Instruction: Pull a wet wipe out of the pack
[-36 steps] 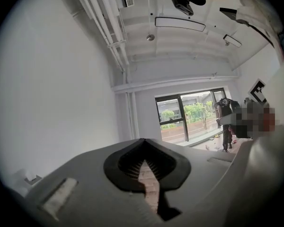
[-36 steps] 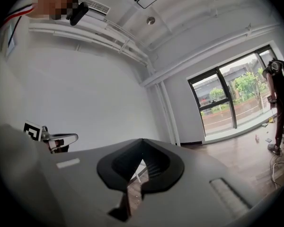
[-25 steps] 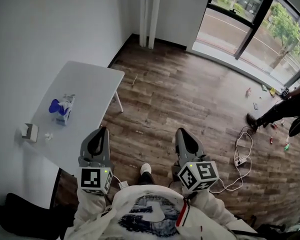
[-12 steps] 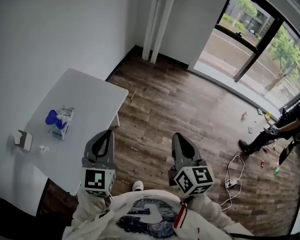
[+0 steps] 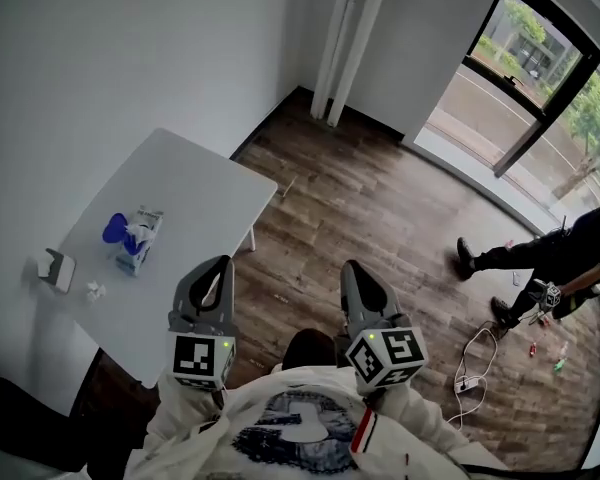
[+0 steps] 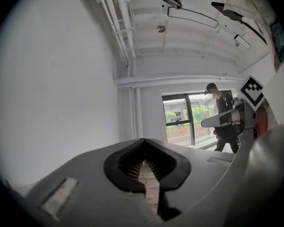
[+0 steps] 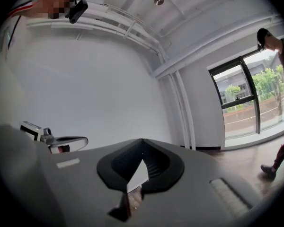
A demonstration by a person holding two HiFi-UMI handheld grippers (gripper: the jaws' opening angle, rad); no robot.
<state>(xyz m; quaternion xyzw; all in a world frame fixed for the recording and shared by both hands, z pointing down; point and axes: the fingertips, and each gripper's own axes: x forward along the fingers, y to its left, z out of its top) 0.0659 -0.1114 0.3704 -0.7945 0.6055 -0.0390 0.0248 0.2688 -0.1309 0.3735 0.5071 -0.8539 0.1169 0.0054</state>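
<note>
The wet wipe pack (image 5: 140, 240), white and pale blue with its blue lid (image 5: 114, 229) flipped open, lies on the left part of the white table (image 5: 195, 203). Both grippers are held close to my body, pointing forward, well short of the pack. My left gripper (image 5: 222, 262) hovers by the table's near right edge, its jaws shut (image 6: 143, 141) and empty. Over the wooden floor, my right gripper (image 5: 351, 268) is also shut (image 7: 142, 141) with nothing in it. The pack appears in neither gripper view.
A small white box (image 5: 58, 267) and a crumpled white scrap (image 5: 93, 290) lie near the table's left edge. White walls stand behind the table. Another person (image 5: 540, 258) walks by the window, near a cable and power strip (image 5: 472, 366) on the floor.
My view has swung and the table now sits a little closer and further right. Both grippers stayed shut in front of me. The other person has walked left across the floor.
</note>
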